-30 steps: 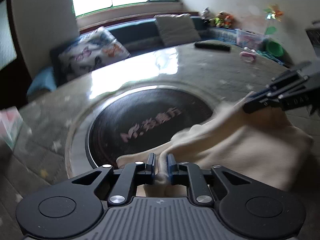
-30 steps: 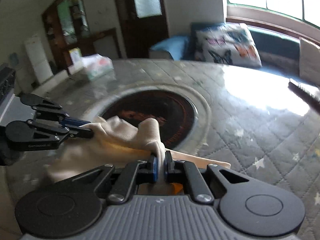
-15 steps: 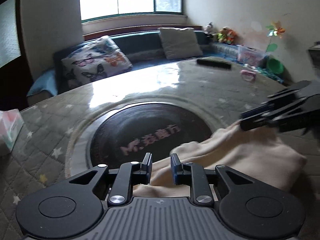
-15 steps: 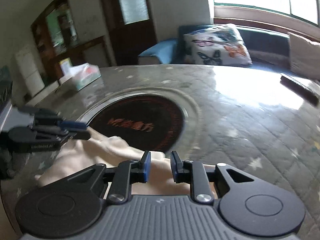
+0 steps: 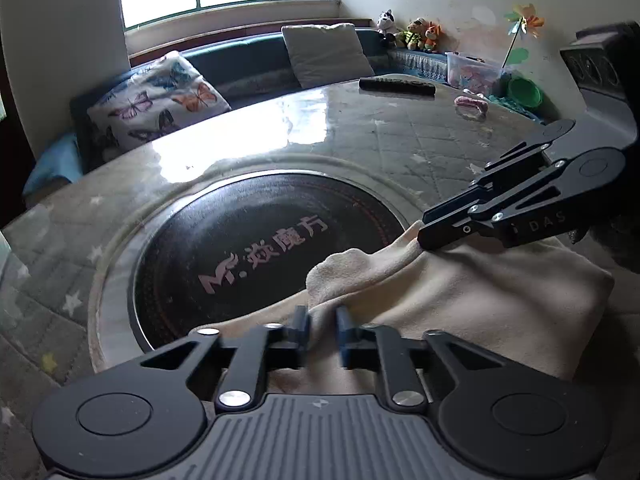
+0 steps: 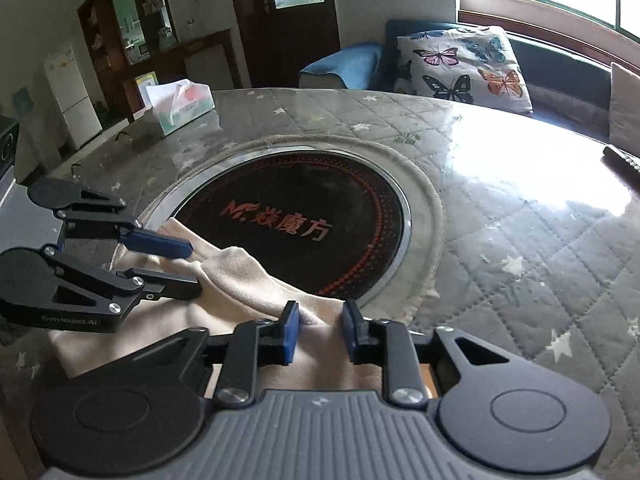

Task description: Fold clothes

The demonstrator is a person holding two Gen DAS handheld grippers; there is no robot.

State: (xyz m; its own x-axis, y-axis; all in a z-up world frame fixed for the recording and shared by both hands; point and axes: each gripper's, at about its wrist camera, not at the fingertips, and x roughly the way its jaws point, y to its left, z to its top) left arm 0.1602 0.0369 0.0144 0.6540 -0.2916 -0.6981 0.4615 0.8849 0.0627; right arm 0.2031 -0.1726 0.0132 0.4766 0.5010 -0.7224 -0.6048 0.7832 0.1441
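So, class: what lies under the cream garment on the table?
The cream garment rests on the quilted table cover and overlaps the black round hob. Whatever lies beneath its folds is covered.

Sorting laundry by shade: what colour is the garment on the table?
Plain cream garment, no pattern; clearest in the left wrist view.

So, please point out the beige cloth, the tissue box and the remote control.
beige cloth (image 5: 480,300), left wrist view, on its flat folded top.
tissue box (image 6: 182,106), right wrist view, on its side.
remote control (image 5: 396,87), left wrist view, on its middle.
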